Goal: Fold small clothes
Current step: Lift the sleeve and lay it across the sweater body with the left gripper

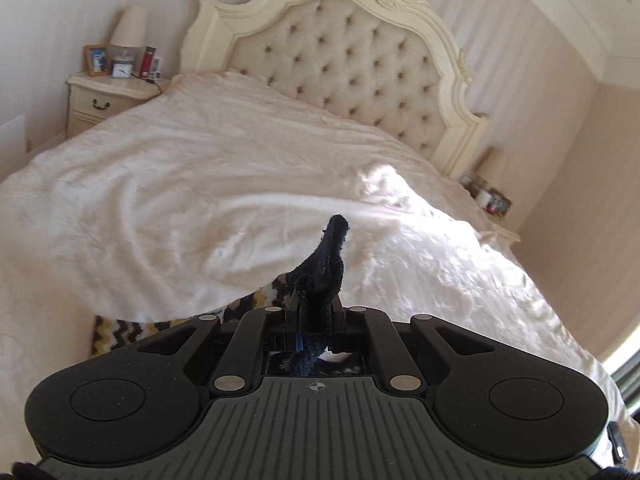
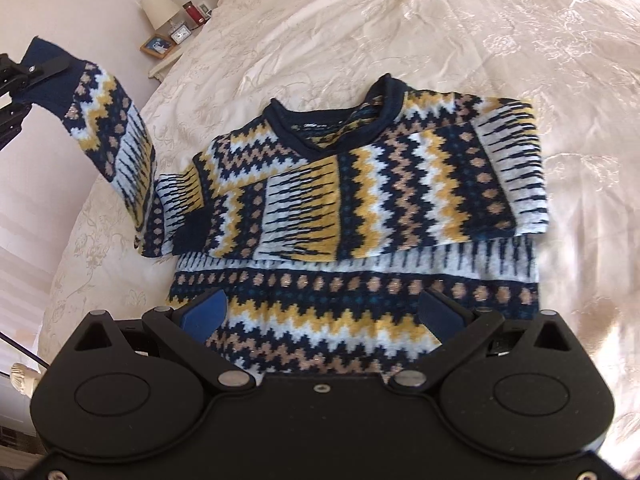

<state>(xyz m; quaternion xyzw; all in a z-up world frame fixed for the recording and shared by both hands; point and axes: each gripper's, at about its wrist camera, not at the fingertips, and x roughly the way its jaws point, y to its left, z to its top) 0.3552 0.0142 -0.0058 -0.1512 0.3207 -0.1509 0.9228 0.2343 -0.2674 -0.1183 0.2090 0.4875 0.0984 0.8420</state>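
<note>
Your left claw [image 1: 316, 312] is clamped tight on the navy cuff [image 1: 326, 264] of one sleeve, with a tuft of dark knit standing up past the fingertips. In the right wrist view that sleeve [image 2: 112, 128] is lifted clear of the bed and hangs out to the side, the left claw's black frame just visible at its end. Your right claw [image 2: 324, 316] has its jaws spread wide with nothing between them, and it hovers over the lower part of the sweater [image 2: 360, 208].

The sweater lies face up on the cream bedspread [image 2: 360, 20], neck towards the headboard [image 1: 344, 52]. Its other sleeve [image 2: 304, 216] is already folded across the chest, and the hem sits nearest your right claw.

Expect a thick, soft knit: light enough for one claw to carry a sleeve, floppy, and inclined to stretch or sag under its own weight. The ribbed cuff is a good hold, dense and unlikely to slip. My reading is that the raised sleeve goes across the chest next. Lay it down rather than drag it, since the bedspread is soft and may ruck. For the hem, pinch through both layers near a corner.
</note>
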